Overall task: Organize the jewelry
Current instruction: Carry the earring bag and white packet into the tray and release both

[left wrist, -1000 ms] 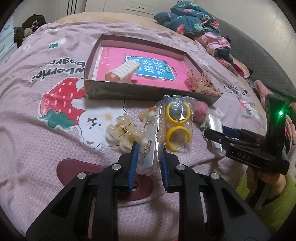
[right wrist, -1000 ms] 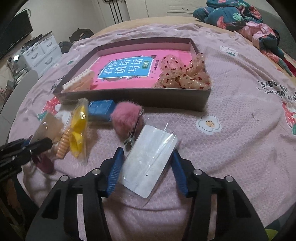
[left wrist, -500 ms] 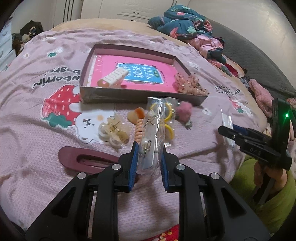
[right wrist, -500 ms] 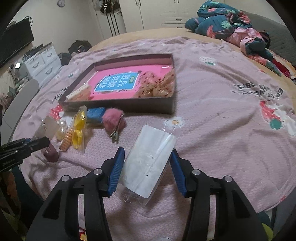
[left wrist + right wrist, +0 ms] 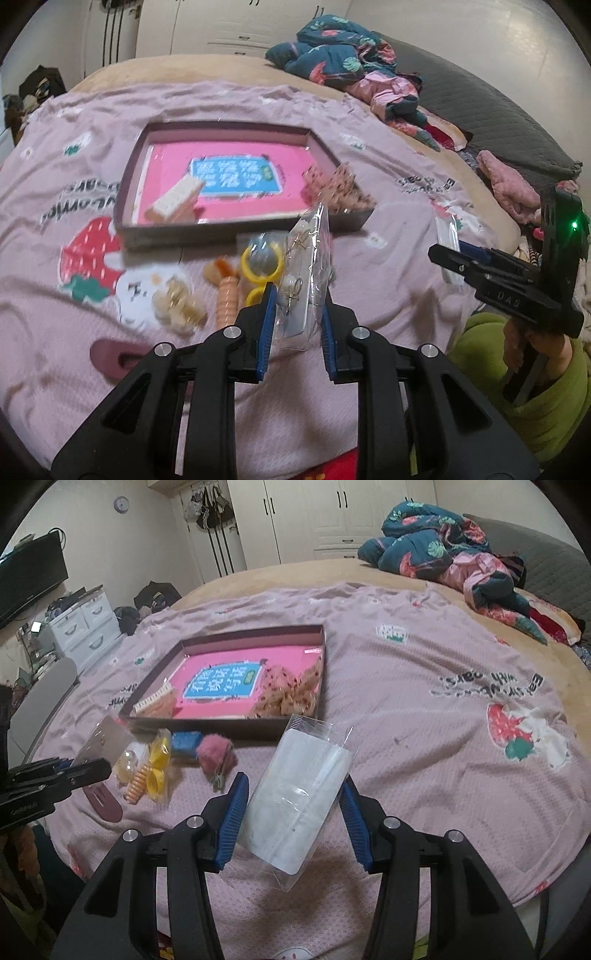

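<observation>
- On the left of the pink bedspread (image 5: 424, 716), seen from the right wrist, the left gripper (image 5: 96, 767) comes in from the frame edge; its jaws are closed on a clear packet of earrings (image 5: 105, 740), which sticks up past the tips
- In the left wrist view that packet of earrings (image 5: 301, 291) stands on edge between the blue pads (image 5: 266, 325); both pads press its sides; its lower end sits deep between the fingers and its top rises above them, clear of the bedspread
- Below and left of it lie a dark red hair clip (image 5: 110, 356), a pale claw clip (image 5: 177, 304), an orange coil hair tie (image 5: 227, 299) and yellow rings in a bag (image 5: 260, 264); a blue item (image 5: 186, 741) and a pink pom-pom clip (image 5: 216, 755) lie just beside them
- Beyond them sits the shallow box (image 5: 229, 725) with a pink book (image 5: 221, 686) inside; a cream comb clip (image 5: 155, 701) rests at its left end; dotted scrunchies (image 5: 288, 694) fill its right end
- Right of centre, the right gripper (image 5: 293, 805) grips a clear pouch (image 5: 299, 801) holding a white card; the pouch lies flat between the fingers with one side edge against each pad; its top reaches past the tips and its bottom corner hangs below them
</observation>
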### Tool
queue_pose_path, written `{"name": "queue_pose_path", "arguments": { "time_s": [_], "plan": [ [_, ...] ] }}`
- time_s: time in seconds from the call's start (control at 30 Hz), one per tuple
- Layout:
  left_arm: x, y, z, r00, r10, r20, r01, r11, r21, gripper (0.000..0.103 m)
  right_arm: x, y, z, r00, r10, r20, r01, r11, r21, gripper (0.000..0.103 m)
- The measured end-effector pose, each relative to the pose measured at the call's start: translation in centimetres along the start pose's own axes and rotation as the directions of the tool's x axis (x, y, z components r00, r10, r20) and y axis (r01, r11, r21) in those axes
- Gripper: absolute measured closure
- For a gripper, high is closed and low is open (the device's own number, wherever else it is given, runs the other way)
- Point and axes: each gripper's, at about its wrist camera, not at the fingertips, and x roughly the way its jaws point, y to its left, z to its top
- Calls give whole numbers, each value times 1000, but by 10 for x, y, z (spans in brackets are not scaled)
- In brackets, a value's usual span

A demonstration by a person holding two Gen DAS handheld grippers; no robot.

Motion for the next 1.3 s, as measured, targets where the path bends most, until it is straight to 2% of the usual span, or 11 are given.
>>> {"name": "queue_pose_path", "arguments": {
  "time_s": [0.57,1.03,1.3],
  "plan": [
    [10,-1,64,998,14,55,-15,1000,23,89,-5,26,54,994,53,101,-44,995,-86,54],
    [51,17,93,999,44,14,-44,999,10,89,21,26,99,992,42,120,-29,994,-110,54],
    [85,31,94,997,54,-51,-54,998,-10,89,62,24,130,996,30,79,-19,991,-130,54]
  ]
}}
